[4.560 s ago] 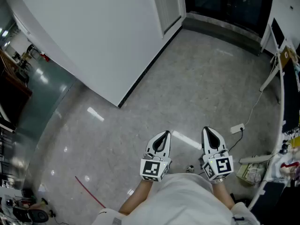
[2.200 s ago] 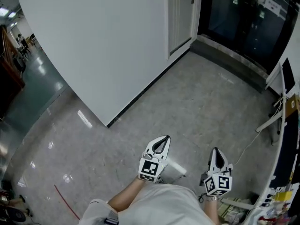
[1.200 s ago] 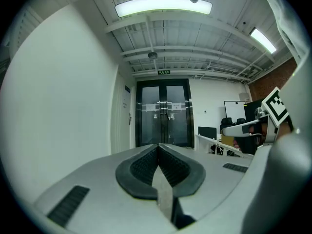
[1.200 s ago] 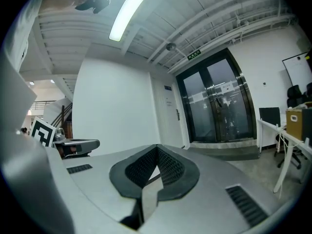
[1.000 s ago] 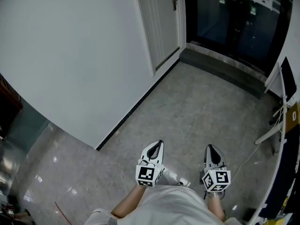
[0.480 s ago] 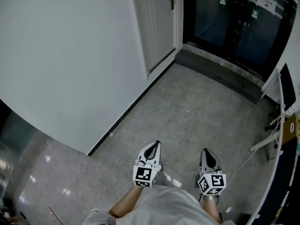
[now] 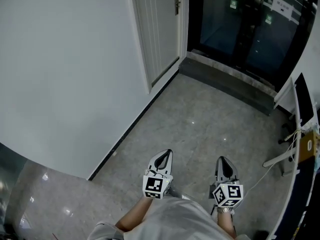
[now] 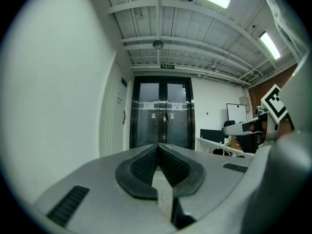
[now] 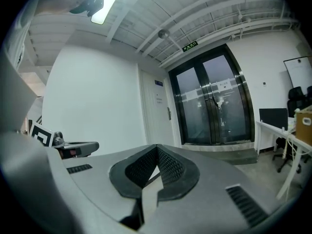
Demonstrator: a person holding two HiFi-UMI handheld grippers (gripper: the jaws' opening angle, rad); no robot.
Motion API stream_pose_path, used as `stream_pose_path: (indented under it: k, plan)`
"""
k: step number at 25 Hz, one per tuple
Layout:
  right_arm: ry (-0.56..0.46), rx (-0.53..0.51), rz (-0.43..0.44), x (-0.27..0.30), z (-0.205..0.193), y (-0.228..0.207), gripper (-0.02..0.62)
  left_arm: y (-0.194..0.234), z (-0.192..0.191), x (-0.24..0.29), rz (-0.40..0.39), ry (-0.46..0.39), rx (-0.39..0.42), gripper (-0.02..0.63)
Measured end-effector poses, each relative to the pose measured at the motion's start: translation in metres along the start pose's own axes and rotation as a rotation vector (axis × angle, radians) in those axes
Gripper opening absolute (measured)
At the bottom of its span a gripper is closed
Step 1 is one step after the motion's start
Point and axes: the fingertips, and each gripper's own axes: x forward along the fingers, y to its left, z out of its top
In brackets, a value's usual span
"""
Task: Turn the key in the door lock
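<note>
Seen from the head view, the left gripper (image 7: 166, 154) and the right gripper (image 7: 223, 160) are held side by side at 6 o'clock, close in front of the person's body, both aimed towards 12 o'clock over the grey stone floor (image 7: 200, 124). In the left gripper view the fingers are pressed together along their ribbed pads with nothing between them. The right gripper view shows the same: fingers closed and empty.

The white door (image 7: 160, 34) stands at 12 o'clock, well apart from both grippers, set in the white wall (image 7: 65, 64) that runs from 12 o'clock down to 9 o'clock. Its handle and lock plate (image 7: 176, 4) sit on the door's right edge. Whether a key is in the lock cannot be told, as it is too small here. In the left gripper view the lock plate appears at 10 o'clock from the fingertips, and in the right gripper view it is just above them at 12 o'clock.

Dark glass double doors (image 7: 240, 29) fill the area at 1 o'clock, behind a raised grey threshold (image 7: 225, 84). A thin white cable (image 7: 257, 179) lies on the floor at 4 o'clock, just beside the right gripper
</note>
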Motion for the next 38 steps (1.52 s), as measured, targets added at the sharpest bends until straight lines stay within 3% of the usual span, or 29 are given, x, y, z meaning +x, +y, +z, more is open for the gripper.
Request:
stream_pose_path:
  k: [8,14,25,34,38]
  plan:
    - [-0.009,0.035,-0.028,0.051,-0.002,0.005,-0.004,0.039,0.004,0.044,-0.036,0.008,0.036,0.008]
    - [0.017,0.041,-0.041,0.074,-0.007,-0.010,-0.004,0.039,0.002,0.074,-0.059,0.021,0.031,0.009]
    - [0.049,0.040,0.037,0.184,-0.005,-0.062,-0.003,0.077,-0.013,0.160,0.051,0.079,0.014,0.008]
    - [0.053,0.024,0.128,0.285,0.031,-0.118,-0.004,0.082,0.021,0.269,0.101,0.043,0.040,0.008]
    - [0.054,0.024,0.133,0.317,0.041,-0.149,-0.003,0.082,0.020,0.311,0.117,0.060,0.005,0.009]
